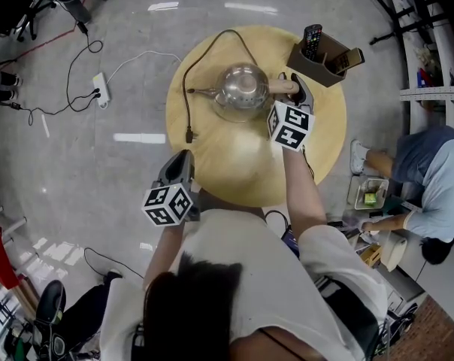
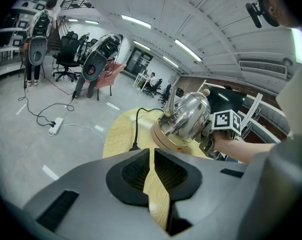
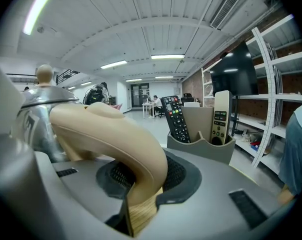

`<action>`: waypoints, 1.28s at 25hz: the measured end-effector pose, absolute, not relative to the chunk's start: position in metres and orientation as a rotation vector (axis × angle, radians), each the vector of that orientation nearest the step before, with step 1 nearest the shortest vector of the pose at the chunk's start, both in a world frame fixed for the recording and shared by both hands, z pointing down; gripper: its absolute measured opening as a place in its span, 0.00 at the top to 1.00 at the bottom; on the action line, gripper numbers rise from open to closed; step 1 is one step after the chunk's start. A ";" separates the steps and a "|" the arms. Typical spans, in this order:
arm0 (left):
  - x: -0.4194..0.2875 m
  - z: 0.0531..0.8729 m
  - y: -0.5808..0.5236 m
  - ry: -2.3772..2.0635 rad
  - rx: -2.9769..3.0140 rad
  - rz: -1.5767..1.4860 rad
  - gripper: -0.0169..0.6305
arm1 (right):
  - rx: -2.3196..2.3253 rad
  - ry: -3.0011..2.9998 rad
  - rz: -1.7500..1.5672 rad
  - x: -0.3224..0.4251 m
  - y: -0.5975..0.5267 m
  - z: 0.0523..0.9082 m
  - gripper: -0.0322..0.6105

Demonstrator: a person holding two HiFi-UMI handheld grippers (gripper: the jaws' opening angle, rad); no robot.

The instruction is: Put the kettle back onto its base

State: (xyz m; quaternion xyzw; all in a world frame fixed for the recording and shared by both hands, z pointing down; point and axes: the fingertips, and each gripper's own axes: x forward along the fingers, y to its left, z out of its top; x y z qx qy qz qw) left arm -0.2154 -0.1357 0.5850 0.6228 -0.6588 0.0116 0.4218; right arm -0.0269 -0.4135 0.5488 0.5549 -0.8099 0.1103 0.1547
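A steel kettle (image 1: 242, 87) (image 2: 188, 116) stands over its cream base (image 2: 173, 140) at the back of a round wooden table (image 1: 234, 164). It looks tilted in the left gripper view, and I cannot tell whether it sits flat on the base. My right gripper (image 1: 293, 87) (image 3: 141, 179) is shut on the kettle's cream handle (image 3: 106, 129), which fills the gap between its pads. My left gripper (image 1: 180, 162) (image 2: 152, 159) hovers over the table's front left edge, short of the kettle. Its pads meet at the tips with nothing between them.
The base's black cord loops across the table and ends in a loose plug (image 1: 188, 134). A brown holder (image 1: 325, 57) (image 3: 203, 139) with remote controls stands at the back right. A power strip (image 1: 101, 89) lies on the floor, and a person (image 1: 430, 179) crouches at right.
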 end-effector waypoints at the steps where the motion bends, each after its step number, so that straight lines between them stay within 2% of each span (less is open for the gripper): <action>1: -0.215 0.585 -0.136 -1.648 1.562 0.030 0.90 | 1.587 -2.325 0.310 -0.027 -0.414 0.548 0.77; 9: -0.213 0.586 -0.135 -1.637 1.565 0.024 0.90 | 1.569 -2.333 0.283 -0.026 -0.411 0.552 0.77; 13: -0.210 0.585 -0.135 -1.627 1.578 0.012 0.90 | 1.581 -2.320 0.327 -0.015 -0.399 0.559 0.60; 15: -0.210 0.585 -0.134 -1.627 1.580 0.013 0.90 | 1.563 -2.321 0.322 -0.013 -0.393 0.559 0.56; 32: -0.176 0.573 -0.152 -1.557 1.701 0.035 0.90 | 1.643 -2.289 0.385 -0.002 -0.343 0.560 0.56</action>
